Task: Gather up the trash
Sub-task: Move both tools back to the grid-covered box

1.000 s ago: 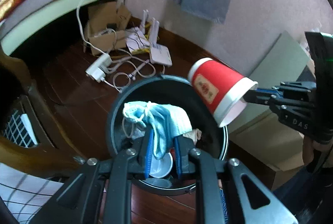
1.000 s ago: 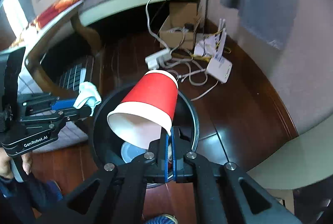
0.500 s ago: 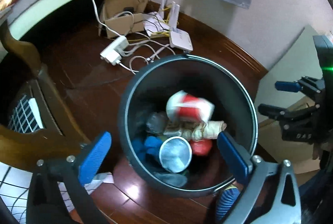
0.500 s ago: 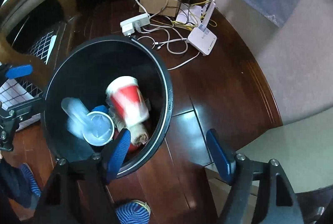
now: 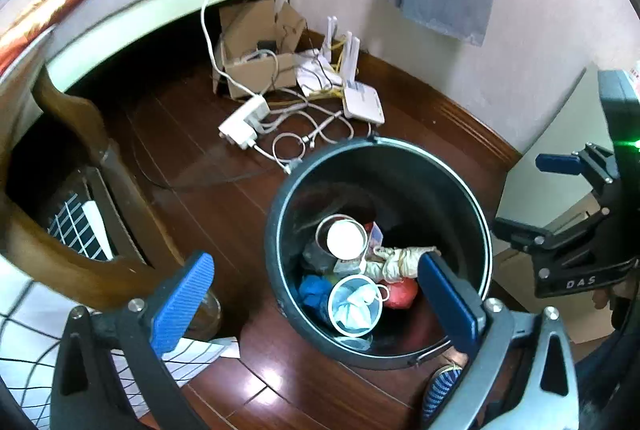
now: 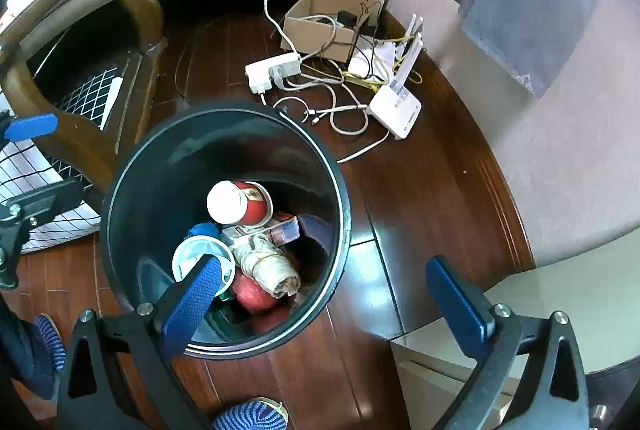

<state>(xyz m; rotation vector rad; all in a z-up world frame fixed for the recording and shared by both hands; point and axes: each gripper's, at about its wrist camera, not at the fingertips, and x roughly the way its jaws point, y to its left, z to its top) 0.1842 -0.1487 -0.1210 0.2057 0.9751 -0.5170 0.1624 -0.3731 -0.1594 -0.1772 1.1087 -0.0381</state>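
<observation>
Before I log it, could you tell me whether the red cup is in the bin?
In: the red cup lies on the trash inside the bin.

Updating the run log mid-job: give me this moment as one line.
left gripper: open, empty | right gripper: open, empty | red paper cup: inside round black trash bin | both grippers above bin

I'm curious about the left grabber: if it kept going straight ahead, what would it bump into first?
Probably the trash in the black bin, likely the clear plastic cup. The left gripper is open; depth is unclear.
</observation>
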